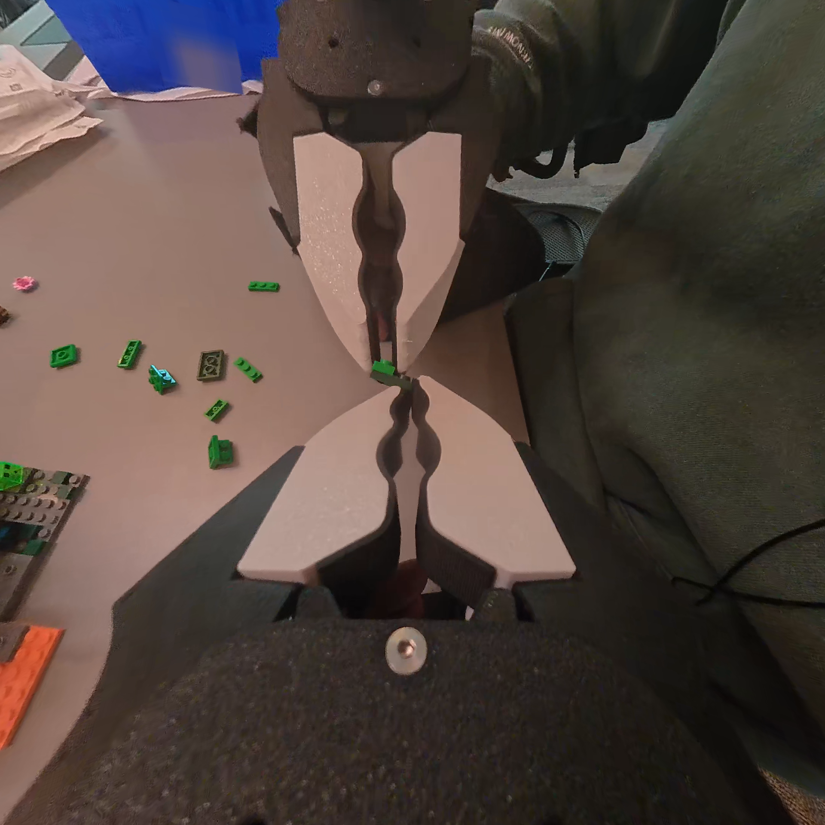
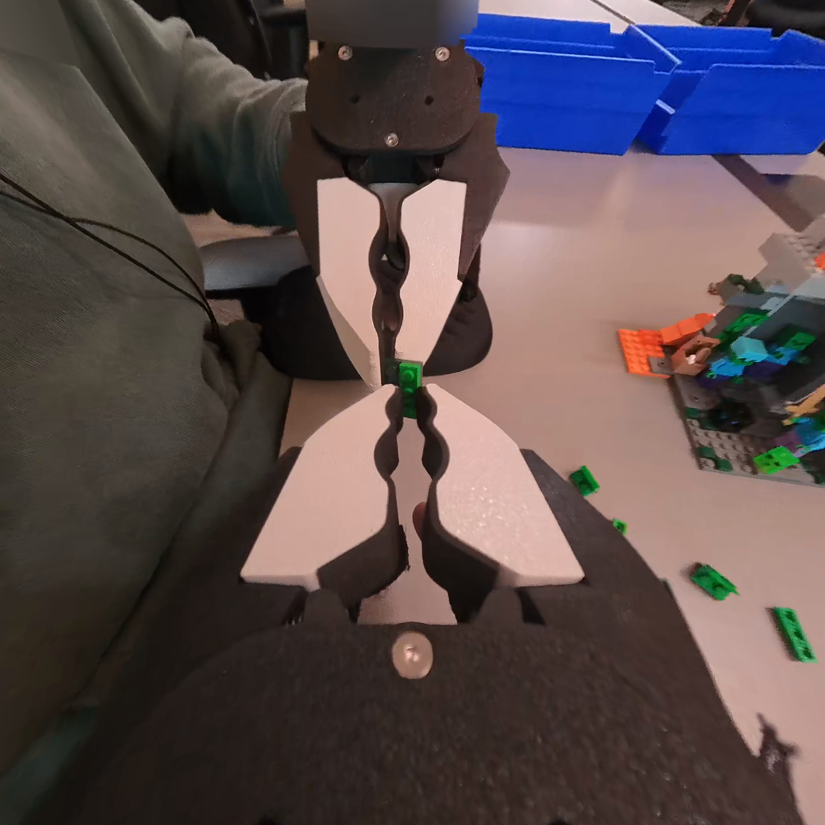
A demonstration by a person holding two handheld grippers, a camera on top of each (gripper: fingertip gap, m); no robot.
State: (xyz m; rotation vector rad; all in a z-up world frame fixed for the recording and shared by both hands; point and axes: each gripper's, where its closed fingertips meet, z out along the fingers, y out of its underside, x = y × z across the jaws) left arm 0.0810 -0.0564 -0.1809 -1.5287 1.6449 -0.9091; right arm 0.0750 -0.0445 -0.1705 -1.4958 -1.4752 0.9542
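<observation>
— What have your tongs got?

— My left gripper is pinched nearly closed on a dark plate at mid-frame. My right gripper is closed on a green plate, tip to tip with the other, above the table edge.

— And around them?

— Loose green pieces lie at left of the left view; the brick model stands at right of the right view. Blue bins sit farthest, upper right.
</observation>
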